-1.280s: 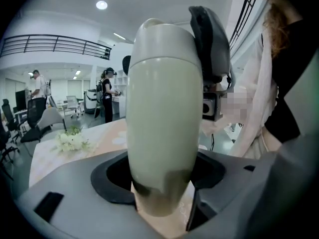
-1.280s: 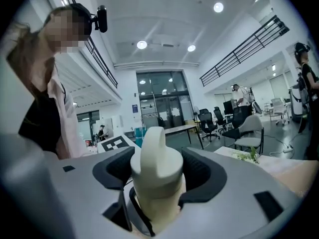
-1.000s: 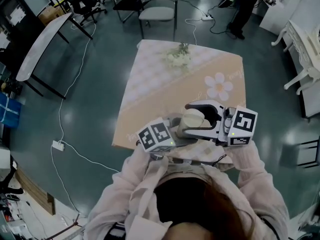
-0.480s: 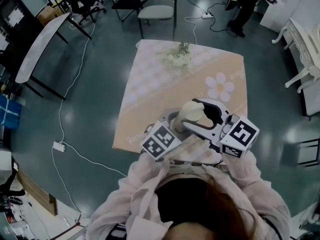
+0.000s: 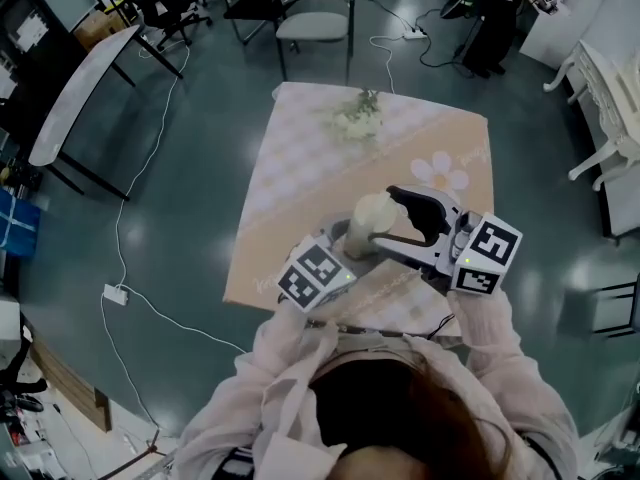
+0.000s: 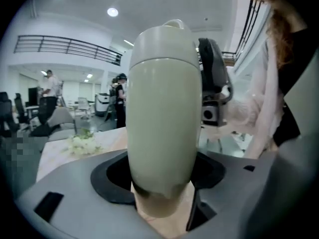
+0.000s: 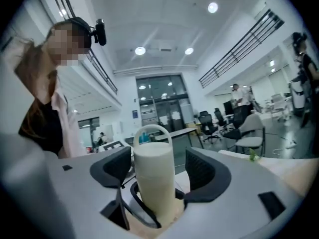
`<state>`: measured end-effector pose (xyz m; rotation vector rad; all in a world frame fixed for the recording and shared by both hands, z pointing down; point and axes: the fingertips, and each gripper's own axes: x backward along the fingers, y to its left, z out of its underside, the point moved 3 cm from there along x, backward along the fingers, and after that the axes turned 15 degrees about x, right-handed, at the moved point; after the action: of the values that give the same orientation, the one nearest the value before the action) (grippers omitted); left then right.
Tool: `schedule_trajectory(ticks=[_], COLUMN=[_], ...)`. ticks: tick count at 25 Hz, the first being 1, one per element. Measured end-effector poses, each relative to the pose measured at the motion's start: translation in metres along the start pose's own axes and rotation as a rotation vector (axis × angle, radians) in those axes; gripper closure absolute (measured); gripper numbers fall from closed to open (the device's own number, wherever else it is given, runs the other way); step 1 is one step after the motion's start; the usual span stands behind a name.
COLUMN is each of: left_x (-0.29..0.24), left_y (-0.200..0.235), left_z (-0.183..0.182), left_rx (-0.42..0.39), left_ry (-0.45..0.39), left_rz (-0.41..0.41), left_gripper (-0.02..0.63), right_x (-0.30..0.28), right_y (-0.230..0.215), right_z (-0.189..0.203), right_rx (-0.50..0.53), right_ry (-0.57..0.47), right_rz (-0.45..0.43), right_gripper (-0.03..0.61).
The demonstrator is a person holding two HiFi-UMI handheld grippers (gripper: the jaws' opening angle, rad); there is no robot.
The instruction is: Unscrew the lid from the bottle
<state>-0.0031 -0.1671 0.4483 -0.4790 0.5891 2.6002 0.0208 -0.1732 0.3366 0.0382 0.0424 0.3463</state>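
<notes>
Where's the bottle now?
Head view, lower centre: the bottle is at the near edge of the table, clamped in the left gripper; the right gripper, jaws just opening, flanks its lid.

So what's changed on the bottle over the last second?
The right gripper has just been opening; its jaws now stand clear either side of the bottle, letting go. The bottle shifted slightly left and away in the head view. The left gripper still clamps it; the lid is still on.

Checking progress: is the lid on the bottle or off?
On. In the left gripper view the lid caps the bottle, with the seam closed. Whether it is loosened, I cannot tell.
</notes>
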Motion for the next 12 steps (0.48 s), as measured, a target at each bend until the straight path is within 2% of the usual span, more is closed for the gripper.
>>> schedule_trajectory(ticks=[2, 4, 5, 7, 10, 12], left_x=[-0.002, -0.004, -0.005, -0.003, 0.006, 0.009], left_y=[0.01, 0.013, 0.011, 0.005, -0.01, -0.016], left_z=[-0.002, -0.001, 0.0, 0.005, 0.007, 0.005], left_rx=[-0.006, -0.024, -0.031, -0.054, -0.101, -0.112], left_ry=[-0.005, 0.015, 0.029, 0.062, 0.107, 0.101], left_rz=[-0.107, -0.136, -0.124, -0.053, 0.122, 0.181], left_gripper=[0.299, 0.299, 0.299, 0.299, 0.299, 0.299], right_x=[-0.003, -0.007, -0.007, -0.006, -0.002, -0.001], right_y=[-0.004, -0.004, -0.003, 0.002, 0.012, 0.015], right_z=[0.002, 0.001, 0.001, 0.001, -0.005, -0.011], right_rx=[-0.009, 0.001, 0.006, 0.023, 0.067, 0.092], right_ry=[0.025, 0.029, 0.029, 0.032, 0.01, -0.022], right_rz=[0.107, 0.129, 0.108, 0.007, -0.224, -0.304], right_gripper=[0.228, 0.258, 0.284, 0.287, 0.287, 0.285])
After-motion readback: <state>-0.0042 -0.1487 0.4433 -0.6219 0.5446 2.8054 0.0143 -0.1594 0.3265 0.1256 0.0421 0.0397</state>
